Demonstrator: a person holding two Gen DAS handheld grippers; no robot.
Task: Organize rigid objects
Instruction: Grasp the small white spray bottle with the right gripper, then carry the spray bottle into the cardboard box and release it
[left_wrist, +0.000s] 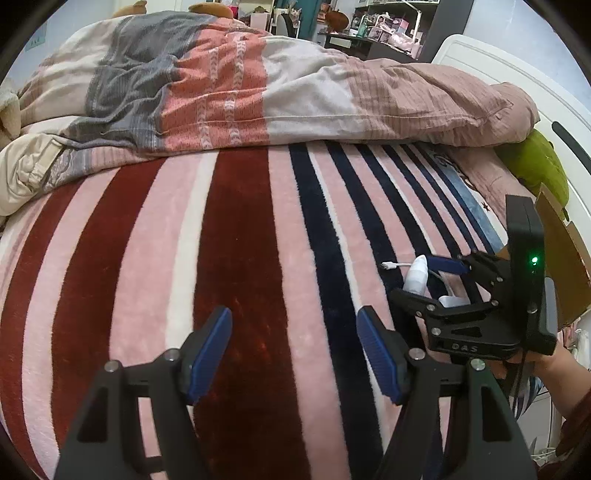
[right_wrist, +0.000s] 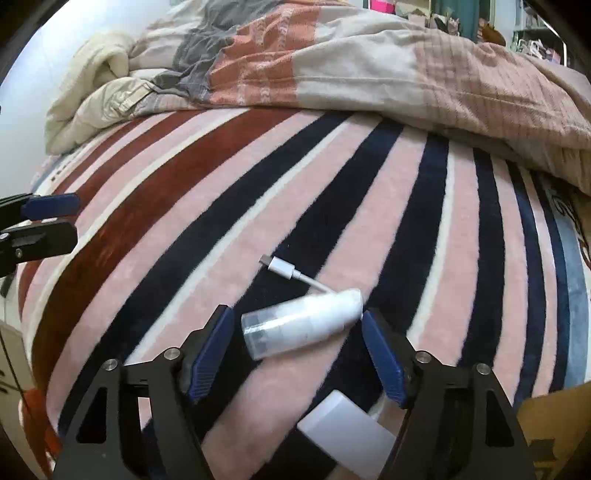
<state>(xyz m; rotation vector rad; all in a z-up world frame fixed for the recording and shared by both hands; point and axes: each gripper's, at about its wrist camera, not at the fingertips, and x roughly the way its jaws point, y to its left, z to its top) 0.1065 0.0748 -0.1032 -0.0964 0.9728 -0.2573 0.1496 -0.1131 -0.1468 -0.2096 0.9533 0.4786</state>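
Observation:
A white tube bottle (right_wrist: 301, 325) with a clear cap lies on its side on the striped blanket (right_wrist: 258, 206), between the open fingers of my right gripper (right_wrist: 297, 350); the jaws do not touch it. A white cable with a plug (right_wrist: 282, 266) lies just beyond it, and a white charger block (right_wrist: 347, 435) sits under the gripper. In the left wrist view the right gripper (left_wrist: 432, 280) is at the right with the bottle (left_wrist: 416, 275). My left gripper (left_wrist: 293, 354) is open and empty above the blanket (left_wrist: 236, 240).
A rumpled quilt (left_wrist: 258, 88) is piled across the far side of the bed. A cardboard box (left_wrist: 565, 258) stands at the right edge, also at the right wrist view's bottom right (right_wrist: 554, 432). A green plush (left_wrist: 535, 166) lies by the white bed frame (left_wrist: 517, 74).

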